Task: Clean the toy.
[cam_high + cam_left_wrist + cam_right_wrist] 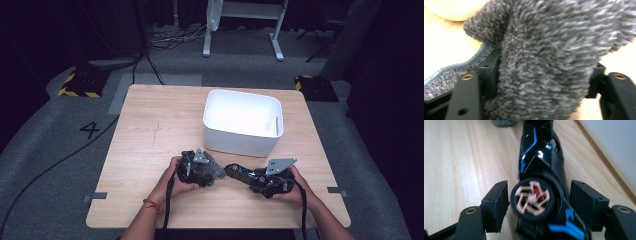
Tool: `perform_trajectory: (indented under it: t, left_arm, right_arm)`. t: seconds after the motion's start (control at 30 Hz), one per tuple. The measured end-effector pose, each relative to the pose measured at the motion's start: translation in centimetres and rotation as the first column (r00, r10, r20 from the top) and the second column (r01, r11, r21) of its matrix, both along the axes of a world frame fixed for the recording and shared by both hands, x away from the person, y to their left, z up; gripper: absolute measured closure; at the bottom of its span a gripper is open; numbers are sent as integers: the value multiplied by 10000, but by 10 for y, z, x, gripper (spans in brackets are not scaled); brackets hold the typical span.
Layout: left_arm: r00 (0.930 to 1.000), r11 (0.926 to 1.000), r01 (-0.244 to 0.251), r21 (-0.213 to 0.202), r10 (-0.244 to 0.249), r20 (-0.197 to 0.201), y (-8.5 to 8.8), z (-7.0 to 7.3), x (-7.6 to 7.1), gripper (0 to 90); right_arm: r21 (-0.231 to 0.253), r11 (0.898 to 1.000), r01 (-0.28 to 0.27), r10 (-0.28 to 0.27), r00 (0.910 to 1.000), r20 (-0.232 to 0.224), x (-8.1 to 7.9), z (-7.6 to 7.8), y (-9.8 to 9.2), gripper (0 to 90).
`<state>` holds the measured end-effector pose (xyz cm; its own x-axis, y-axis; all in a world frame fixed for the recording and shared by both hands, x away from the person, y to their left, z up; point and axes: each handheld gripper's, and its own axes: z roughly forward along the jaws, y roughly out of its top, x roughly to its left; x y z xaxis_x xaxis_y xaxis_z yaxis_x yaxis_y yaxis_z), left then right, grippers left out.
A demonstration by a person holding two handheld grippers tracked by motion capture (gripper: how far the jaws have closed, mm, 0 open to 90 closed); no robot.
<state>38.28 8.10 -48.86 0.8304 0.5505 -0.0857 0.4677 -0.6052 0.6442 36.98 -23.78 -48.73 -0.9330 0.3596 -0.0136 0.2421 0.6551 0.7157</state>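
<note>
A: So where did things stand on the table [150,130]?

B: Both grippers sat near its front edge, close together. The left gripper [212,172] had a grey fuzzy cloth [544,57] bunched between its jaws; the right gripper [235,171] had a black toy car [539,195] with blue trim lying lengthwise between its own.

A: Clamped, either of them?

B: The right one, no. In the right gripper view a gap showed on each side of the car's wheel, so its pads stood off the car, which lay on the wood. The left was harder to call (the pile swelled out and hid the pad faces). The cloth filled the space between the jaws, but I could not tell whether they pressed on it.

A: And the white bin [243,96]?

B: Behind both grippers, well clear of the cloth and the car, and it looked empty from the high view.

A: Which step, then, by your reading?

B: Probably the pick-up stage, with nothing yet in the bin. The next move would call for the right jaws to close squarely on the car's body, not the wheel, and for the left to secure the cloth, then a lift high enough to clear the bin's rim.
</note>
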Motion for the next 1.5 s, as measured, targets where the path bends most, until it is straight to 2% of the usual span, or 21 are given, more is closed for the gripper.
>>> perform_trajectory:
  t: [0.07, 0.13, 0.17, 0.27, 0.37, 0.47, 0.53, 0.57, 0.67, 0.77, 0.83, 0.9, 0.97, 1.03, 1.13, 1.17, 1.2, 1.23, 1.37, 1.5]
  left_arm:
    - [10000, 9999, -22, -151, 22, -4, 0, 5, -3, 286]
    - [9994, 9991, -162, -399, 174, 285, -1, 14, -8, 235]
    - [9988, 9990, -227, -380, 243, 431, -1, 18, -10, 188]
    - [9961, 9975, -240, -666, 295, 829, 0, 29, -18, 157]
    - [9898, 9978, -572, -327, 610, 1284, 1, 36, -23, 157]
    - [9840, 9908, -1154, -710, 1238, 1278, 7, 42, -20, 159]
    - [9824, 9868, -1156, -1132, 1305, 1338, 11, 48, -20, 157]
    - [9842, 9872, -971, -1265, 1141, 1357, 11, 51, -21, 155]
    - [9843, 9920, -660, -1072, 823, 1563, 4, 55, -27, 157]
    - [9720, 9930, -803, -863, 972, 2139, -5, 59, -30, 162]
    - [9718, 9927, -589, -1056, 812, 2215, -9, 64, -30, 165]
    - [9727, 9909, -463, -1267, 736, 2199, -12, 68, -26, 165]
    - [9724, 9934, -376, -1079, 613, 2250, -16, 73, -22, 167]
    - [9683, 9962, -321, -814, 512, 2446, -19, 78, -19, 167]
    - [9650, 9954, -174, -940, 413, 2590, -21, 91, -15, 168]
    - [9612, 9950, -111, -991, 380, 2734, -22, 96, -14, 167]
    - [9587, 9940, 14, -1098, 299, 2829, -22, 101, -12, 168]
    - [9596, 9928, 173, -1189, 169, 2808, -23, 105, -10, 166]
    - [9554, 9898, 663, -1263, -265, 2940, -29, 116, -3, 158]
    - [9545, 9899, 793, -1172, -415, 2952, -37, 120, 10, 158]
  right_arm:
    - [84, 10000, 45, -46, 10000, 38, 1, -1, 1, 426]
    - [23, 9999, 153, -153, 9997, 201, 0, -1, 2, 515]
    - [69, 9999, 116, -118, 9995, 281, 0, 0, 1, 567]
    - [-30, 10000, 26, -24, 9994, 348, -1, 1, 0, 574]
    - [-82, 9999, -116, 119, 9994, 320, 0, 2, 0, 578]
    - [-181, 9996, -224, 227, 9996, 164, 1, 3, -2, 578]
    - [-162, 9997, -186, 187, 9998, 51, 1, 3, -5, 578]
    - [-183, 9996, -191, 192, 9998, 44, 1, 3, -6, 577]
    - [-229, 9995, -233, 231, 9997, -50, 1, 4, -9, 576]
    - [-245, 9994, -232, 226, 9994, -258, 3, 3, -11, 575]
    - [-424, 9987, -285, 272, 9991, -328, 3, 2, -13, 576]
    - [-509, 9982, -306, 289, 9990, -340, 4, 1, -14, 577]
    - [-557, 9979, -317, 299, 9990, -333, 4, 1, -15, 577]
    - [-565, 9981, -254, 236, 9992, -332, 4, 1, -14, 577]
    - [-515, 9984, -238, 223, 9993, -292, 5, 0, -14, 575]
    - [-494, 9985, -229, 215, 9993, -294, 4, 0, -13, 571]
    - [-473, 9987, -211, 200, 9995, -253, 4, 0, -13, 553]
    - [-506, 9986, -141, 130, 9997, -229, 5, -1, -13, 535]
    - [-388, 9992, -36, 23, 9994, -349, 6, -4, -12, 468]
    - [-141, 9999, 52, -55, 9997, -229, 5, -3, -8, 440]
